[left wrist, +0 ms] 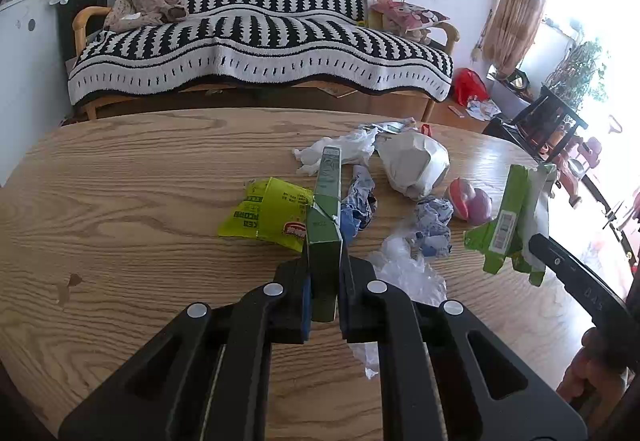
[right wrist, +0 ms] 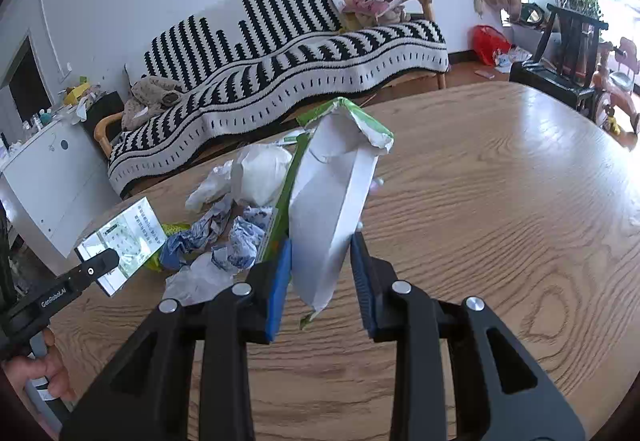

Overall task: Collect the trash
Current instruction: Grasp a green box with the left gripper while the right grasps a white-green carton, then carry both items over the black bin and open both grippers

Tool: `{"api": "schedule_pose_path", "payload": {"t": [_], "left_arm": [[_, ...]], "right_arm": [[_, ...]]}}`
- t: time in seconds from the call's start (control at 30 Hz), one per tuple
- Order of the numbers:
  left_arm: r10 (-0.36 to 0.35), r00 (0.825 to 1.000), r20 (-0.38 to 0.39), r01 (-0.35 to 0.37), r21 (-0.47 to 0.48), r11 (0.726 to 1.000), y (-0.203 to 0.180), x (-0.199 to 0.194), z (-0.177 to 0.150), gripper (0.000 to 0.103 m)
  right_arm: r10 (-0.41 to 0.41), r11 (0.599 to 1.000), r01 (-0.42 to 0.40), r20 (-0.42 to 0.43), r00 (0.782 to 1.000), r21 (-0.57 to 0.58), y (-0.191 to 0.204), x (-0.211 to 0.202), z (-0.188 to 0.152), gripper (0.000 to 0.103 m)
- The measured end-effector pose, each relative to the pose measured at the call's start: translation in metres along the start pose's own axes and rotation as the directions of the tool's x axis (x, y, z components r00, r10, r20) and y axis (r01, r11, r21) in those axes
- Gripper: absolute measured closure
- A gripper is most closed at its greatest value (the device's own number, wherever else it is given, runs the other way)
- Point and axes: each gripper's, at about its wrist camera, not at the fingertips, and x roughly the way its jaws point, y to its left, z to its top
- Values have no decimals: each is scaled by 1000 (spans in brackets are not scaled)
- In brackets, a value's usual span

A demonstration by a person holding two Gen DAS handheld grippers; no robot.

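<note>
My left gripper (left wrist: 326, 261) is shut on a flat dark-green box (left wrist: 328, 201), seen edge-on and held above the wooden table (left wrist: 140, 201). In the right wrist view the same box (right wrist: 128, 241) shows its pale printed face at the left gripper (right wrist: 102, 265). My right gripper (right wrist: 322, 245) is shut on a torn green-and-white carton (right wrist: 332, 193), lifted off the table. That carton (left wrist: 506, 217) also hangs at the right in the left wrist view. On the table lie a yellow-green wrapper (left wrist: 268, 217), crumpled blue-white papers (left wrist: 360, 205), white bags (left wrist: 416, 161) and clear plastic (left wrist: 408, 273).
A pink and purple object (left wrist: 468, 201) sits by the trash pile. Behind the table stands a sofa under a black-and-white striped blanket (left wrist: 260, 41). A dark chair (left wrist: 552, 121) is at the right, a white cabinet (right wrist: 48, 181) at the left. A hand (right wrist: 36, 369) grips the left handle.
</note>
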Motion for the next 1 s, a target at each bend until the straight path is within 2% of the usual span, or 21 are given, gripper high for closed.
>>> {"api": "schedule_pose_path", "payload": {"t": [0.23, 0.4, 0.5, 0.57, 0.63, 0.73, 0.8, 0.83, 0.87, 0.97, 1.0], "left_arm": [[-3, 1000, 2, 3, 2, 1000, -1, -4, 0, 94], [-38, 999, 32, 38, 5, 999, -9, -33, -1, 94], [-61, 995, 72, 60, 22, 998, -26, -58, 1, 94], [-96, 992, 81, 93, 41, 995, -47, -75, -5, 94], [-145, 987, 63, 140, 78, 987, -73, -88, -17, 94], [-227, 974, 19, 223, 131, 966, -116, -101, -33, 94], [-306, 951, -32, 307, 159, 938, -156, -110, -49, 94], [-350, 934, -66, 356, 169, 919, -175, -113, -57, 94], [-399, 909, -116, 414, 177, 893, -200, -116, -70, 94], [-478, 841, -253, 527, 187, 829, -257, -119, -108, 94], [-483, 826, -289, 545, 196, 815, -271, -118, -121, 94]], "right_arm": [[13, 1000, -12, -19, 1000, 26, -2, 2, 1, 73], [45, 997, -45, 2, 999, 55, -1, -12, 5, 73], [80, 991, -84, 53, 995, 99, -9, -46, 11, 73], [71, 993, -80, 97, 993, 92, -18, -78, 9, 72], [60, 994, -69, 108, 992, 86, -32, -107, 4, 73], [16, 994, -29, 125, 992, 108, -74, -161, -9, 72], [-29, 991, 10, 136, 990, 136, -108, -201, -20, 72], [-48, 989, 28, 137, 989, 145, -120, -215, -25, 72], [-73, 986, 51, 133, 988, 158, -137, -233, -32, 72], [-123, 976, 102, 100, 987, 194, -181, -269, -57, 72], [-139, 970, 120, 76, 987, 210, -197, -279, -70, 72]]}}
